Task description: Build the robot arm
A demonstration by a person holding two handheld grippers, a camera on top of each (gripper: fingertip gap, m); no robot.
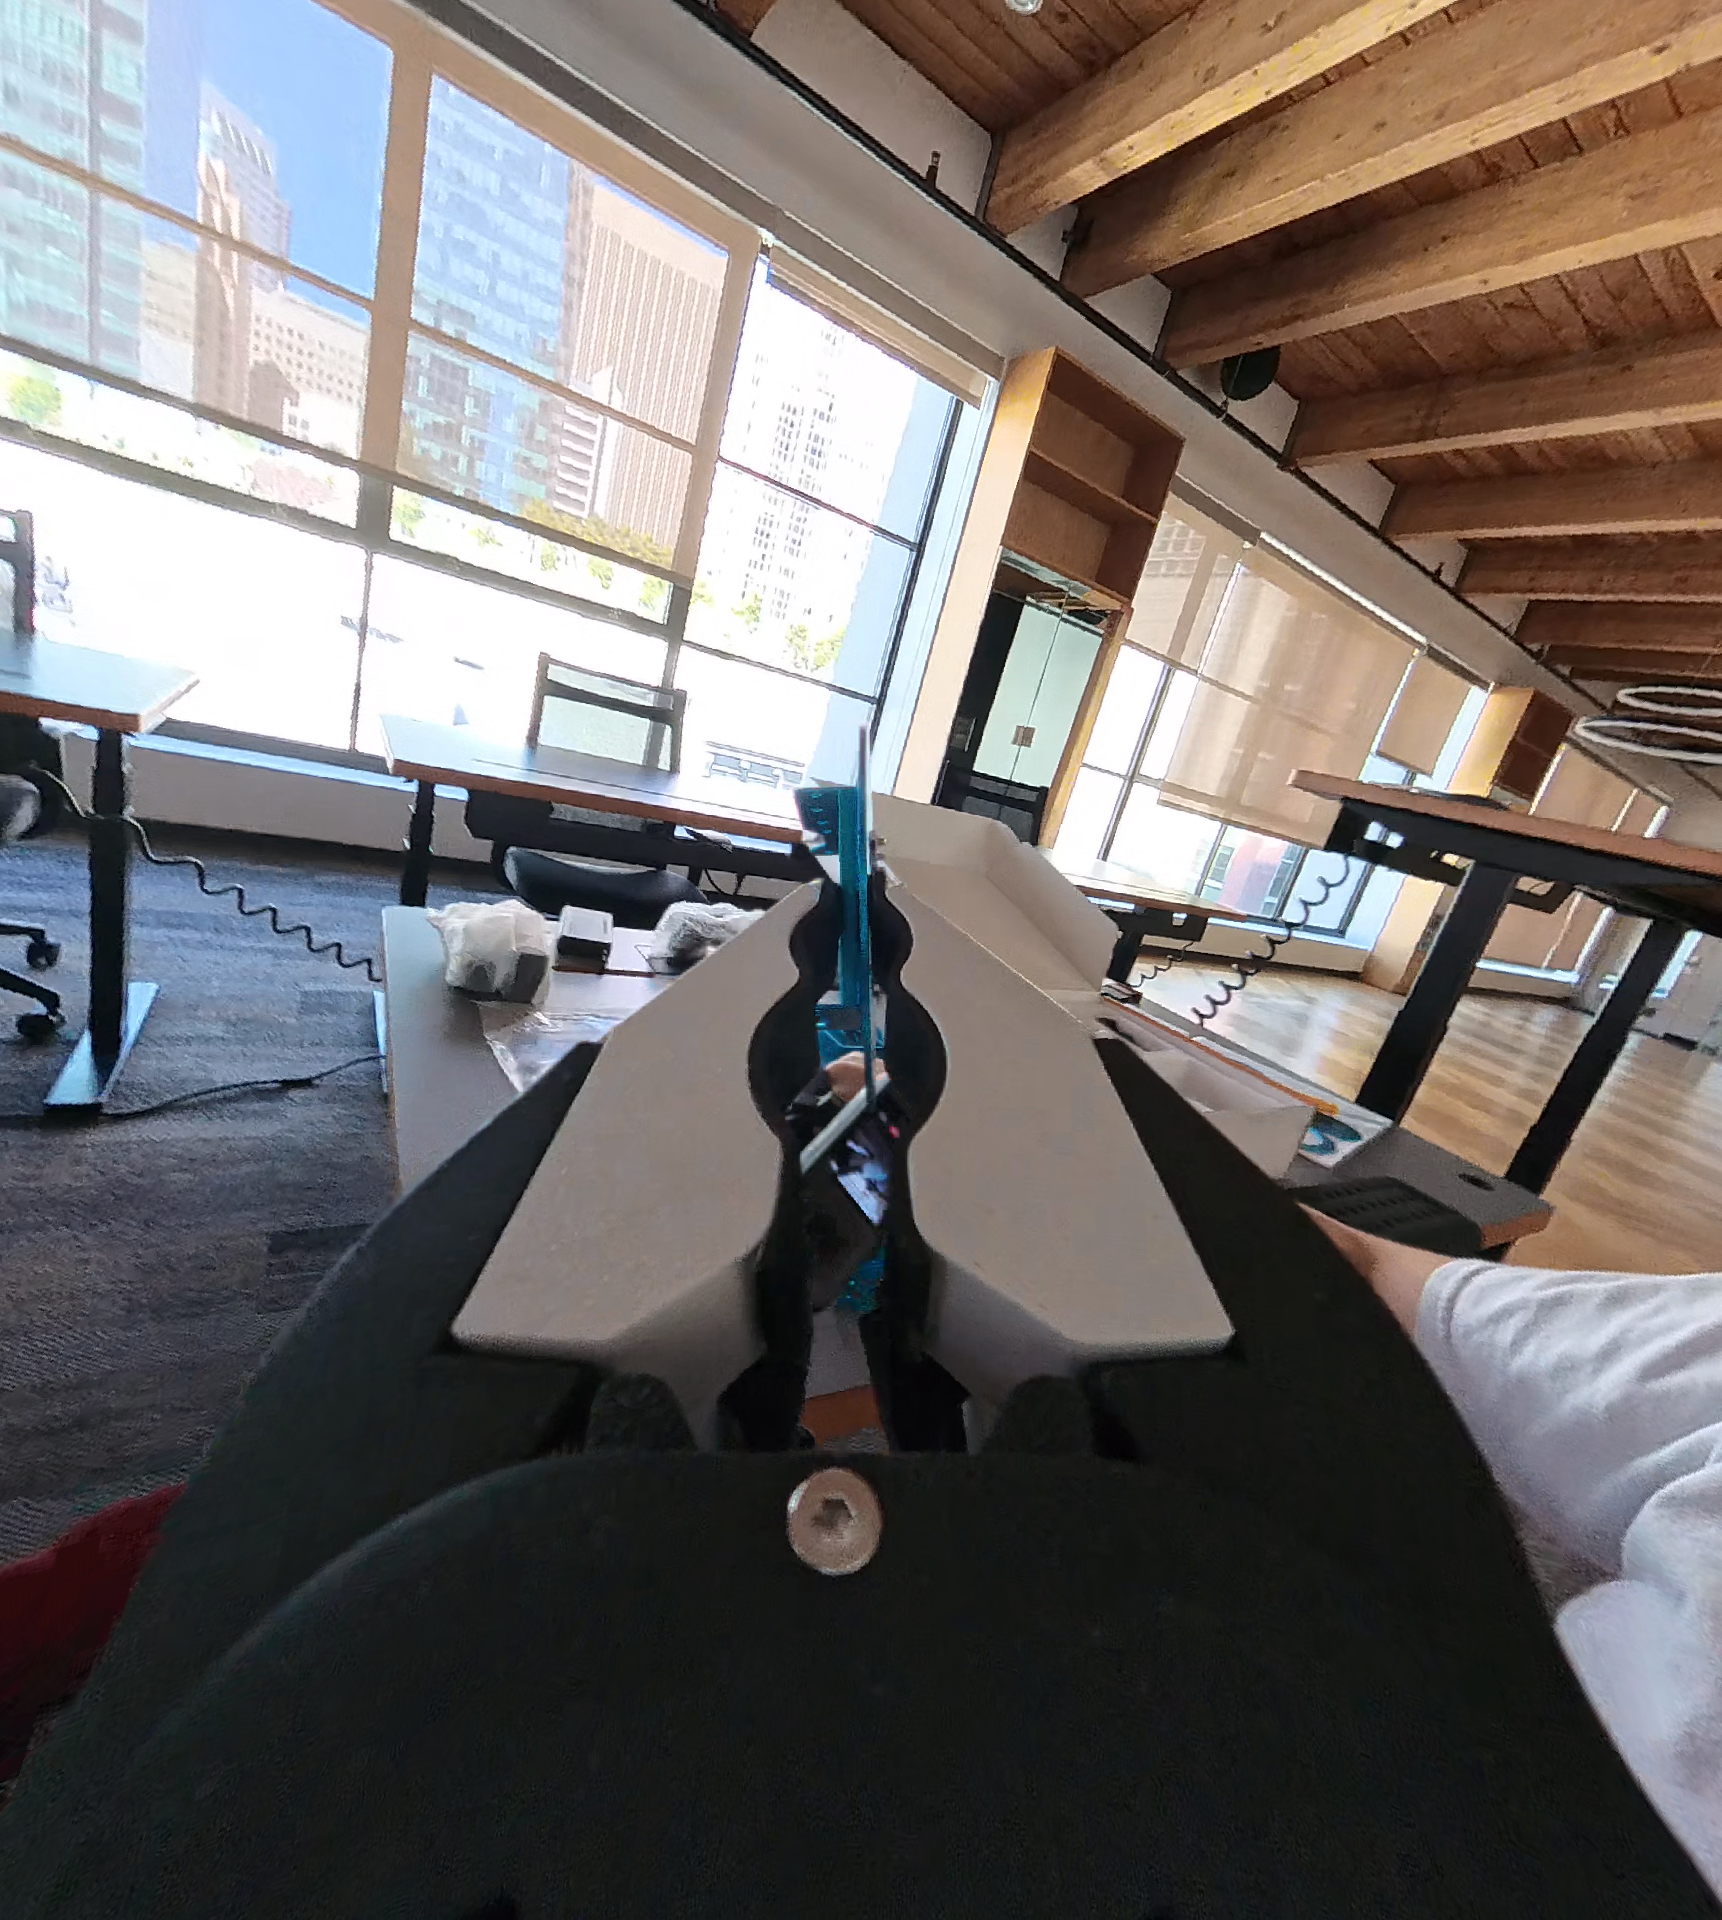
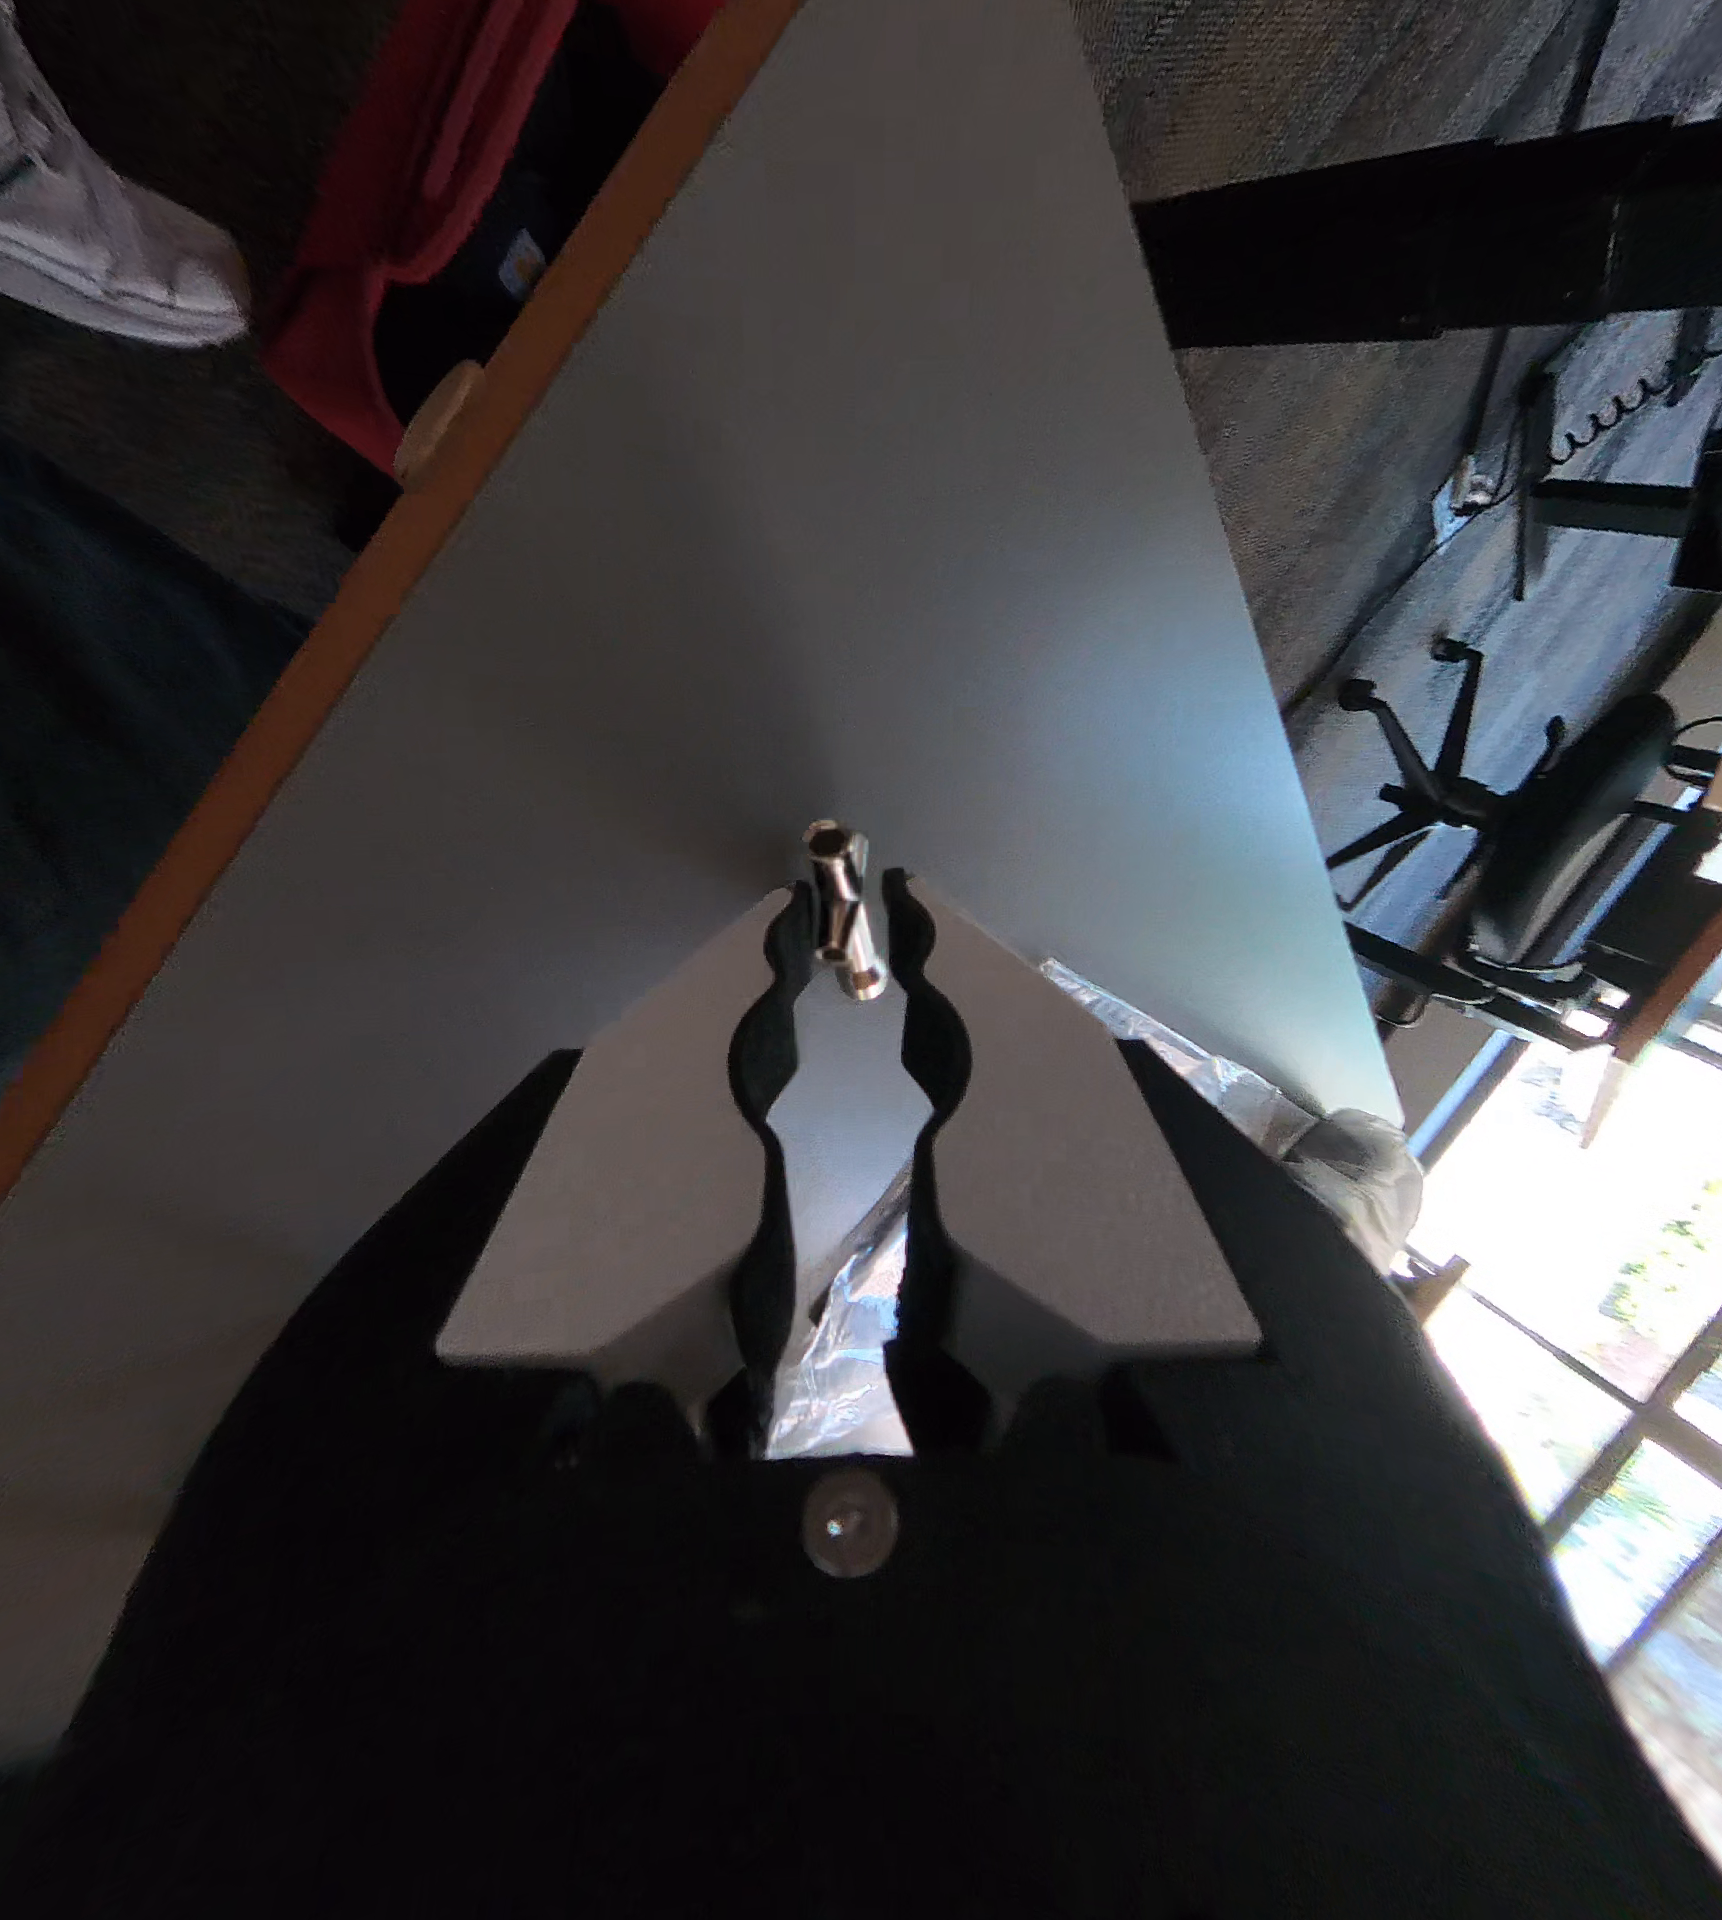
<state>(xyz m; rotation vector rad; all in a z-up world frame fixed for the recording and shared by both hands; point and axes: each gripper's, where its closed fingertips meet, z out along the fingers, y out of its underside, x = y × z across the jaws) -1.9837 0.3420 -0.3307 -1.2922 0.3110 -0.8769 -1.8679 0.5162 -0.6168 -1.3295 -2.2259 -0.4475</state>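
My left gripper [image 1: 852, 896] is shut on a thin teal board [image 1: 849, 940] that stands upright and edge-on between the fingers, its top rising past the tips. Through the gap below it a hand and a small dark device [image 1: 862, 1143] show. My right gripper [image 2: 841, 891] points down at the grey table [image 2: 836, 520] and is shut on a small shiny metal standoff [image 2: 841, 912], held tilted between the tips. How high it is above the table I cannot tell.
An open white box [image 1: 982, 883] and plastic-wrapped parts [image 1: 493, 940] lie on the grey table [image 1: 441, 1039]. Crinkled clear plastic [image 2: 1179, 1049] lies beside the right gripper. Desks [image 1: 576, 774], office chairs [image 2: 1553, 810], a white sleeve [image 1: 1615, 1434] and the table's wooden edge [image 2: 337, 582] surround it. One gripper's finger ends stand about 35 cm off the other's.
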